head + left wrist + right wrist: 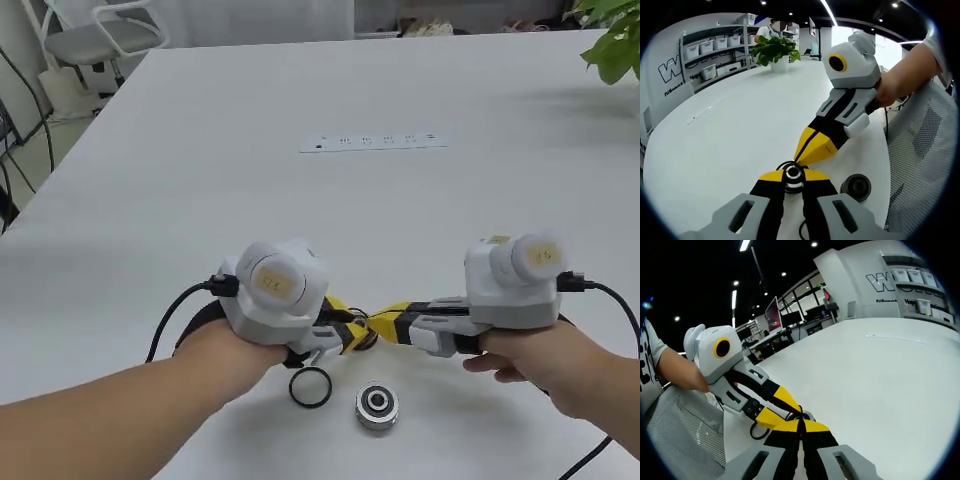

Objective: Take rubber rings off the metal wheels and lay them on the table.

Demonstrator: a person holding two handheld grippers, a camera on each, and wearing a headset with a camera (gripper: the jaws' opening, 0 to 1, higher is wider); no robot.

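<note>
Second wheel (pixel 377 404): we are seeing it lying flat on the table (pixel 250 200), just nearer to us than the held wheel.
Loose ring (pixel 310 387): lying flat, near the held wheel, to its left.
Left gripper (pixel 792 179): we are clamping the held wheel (pixel 793 172) between its jaws.
Right gripper (pixel 800 424): jaws pressed together, tips meeting the held wheel's rubber ring (pixel 782 165); we cannot tell whether it is pinching rubber.
Power strip (pixel 372 142): lying well beyond the held wheel.

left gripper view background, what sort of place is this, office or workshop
Likely an open-plan office or lab workspace: a large white table, wall shelves of storage bins, a potted plant, and desk monitors in the right gripper view.
</note>
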